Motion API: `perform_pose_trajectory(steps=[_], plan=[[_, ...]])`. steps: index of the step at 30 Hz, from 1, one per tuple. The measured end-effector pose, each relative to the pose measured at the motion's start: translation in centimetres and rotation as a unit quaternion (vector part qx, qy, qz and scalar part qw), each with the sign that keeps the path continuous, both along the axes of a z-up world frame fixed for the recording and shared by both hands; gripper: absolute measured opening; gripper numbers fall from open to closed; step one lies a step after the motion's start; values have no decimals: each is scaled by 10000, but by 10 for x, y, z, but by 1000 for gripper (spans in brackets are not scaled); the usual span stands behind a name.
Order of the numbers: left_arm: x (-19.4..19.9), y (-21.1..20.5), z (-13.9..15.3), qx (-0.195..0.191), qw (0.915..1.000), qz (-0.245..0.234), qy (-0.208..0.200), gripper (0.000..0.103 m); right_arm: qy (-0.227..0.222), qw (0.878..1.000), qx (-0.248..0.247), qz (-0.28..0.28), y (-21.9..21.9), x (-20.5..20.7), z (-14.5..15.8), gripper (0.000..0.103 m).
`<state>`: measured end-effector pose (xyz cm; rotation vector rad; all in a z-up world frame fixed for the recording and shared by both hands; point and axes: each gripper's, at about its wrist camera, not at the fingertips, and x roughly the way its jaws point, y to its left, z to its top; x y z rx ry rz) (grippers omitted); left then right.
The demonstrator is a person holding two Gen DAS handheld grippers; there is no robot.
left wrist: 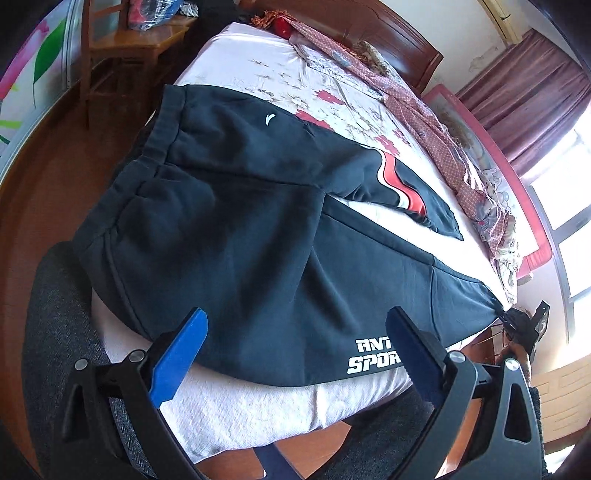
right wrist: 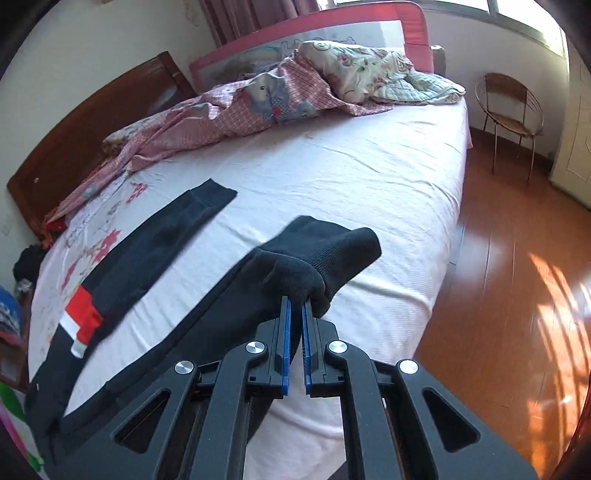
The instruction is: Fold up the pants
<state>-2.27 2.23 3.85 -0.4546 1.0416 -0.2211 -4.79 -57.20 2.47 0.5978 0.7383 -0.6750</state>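
Black sport pants (left wrist: 236, 221) lie spread on the bed, waistband at the far left, legs running right. One leg carries a red and white stripe (left wrist: 399, 184), the near leg white lettering (left wrist: 373, 356). My left gripper (left wrist: 295, 336) is open and empty, hovering over the near leg. My right gripper (right wrist: 297, 306) is shut on the ribbed cuff (right wrist: 325, 258) of the near leg and holds it lifted off the sheet. It also shows in the left wrist view (left wrist: 524, 325) at the leg's end. The other leg (right wrist: 166, 240) lies flat.
The white sheet (right wrist: 351, 177) covers the bed. A crumpled pink quilt (right wrist: 236, 110) and a pillow lie along the far side by a red bed rail (right wrist: 310, 18). A wooden headboard, a wooden chair (left wrist: 122, 48) and a wire chair (right wrist: 509, 110) stand on the wood floor.
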Motion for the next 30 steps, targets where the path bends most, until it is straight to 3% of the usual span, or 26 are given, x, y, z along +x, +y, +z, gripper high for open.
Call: perform_pose_trajectory(steps=[1, 3, 5, 6, 7, 10, 11, 14, 18, 20, 25, 27, 30], plan=[[1, -1, -2, -10, 10000, -20, 38, 98, 255, 9997, -16, -19, -5, 1, -12, 4], [1, -2, -5, -4, 9999, -57, 120, 98, 674, 9967, 415, -198, -15, 0, -49, 4], [1, -1, -6, -6, 9998, -32, 201, 98, 708, 9949, 550, -464, -15, -8, -72, 15], [1, 1, -7, -15, 9997, 7, 229, 98, 673, 9952, 359, -607, -12, -12, -72, 26], [1, 4, -8, -37, 9997, 66, 249, 98, 761, 9936, 191, -812, -9, -17, -69, 48], [3, 13, -9, -91, 9994, 226, 245, 98, 701, 9867, -254, -1441, 7, -36, -47, 49], [5, 17, -9, -106, 9993, 275, 239, 98, 469, 9907, -213, -1263, 17, -37, -40, 50], [17, 32, -5, -195, 9993, 309, 40, 98, -105, 9999, 89, -35, 70, -24, -24, 50], [56, 69, 14, 518, 9960, 200, -702, 100, -341, 9927, 457, 1060, 147, -3, -25, 50], [85, 88, 22, 1068, 9866, -281, -1204, 101, -318, 9869, 702, 1419, 177, 11, -31, 50], [158, 121, 3, 1648, 9646, -1433, -1476, 101, -139, 9733, 1009, 2056, 235, 38, -33, 50], [182, 131, -9, 1702, 9653, -1452, -1351, 101, -41, 9704, 1037, 2180, 253, 46, -31, 50], [215, 148, -27, 1431, 9698, -1452, -1339, 101, 126, 9660, 1065, 2352, 271, 56, -28, 50]])
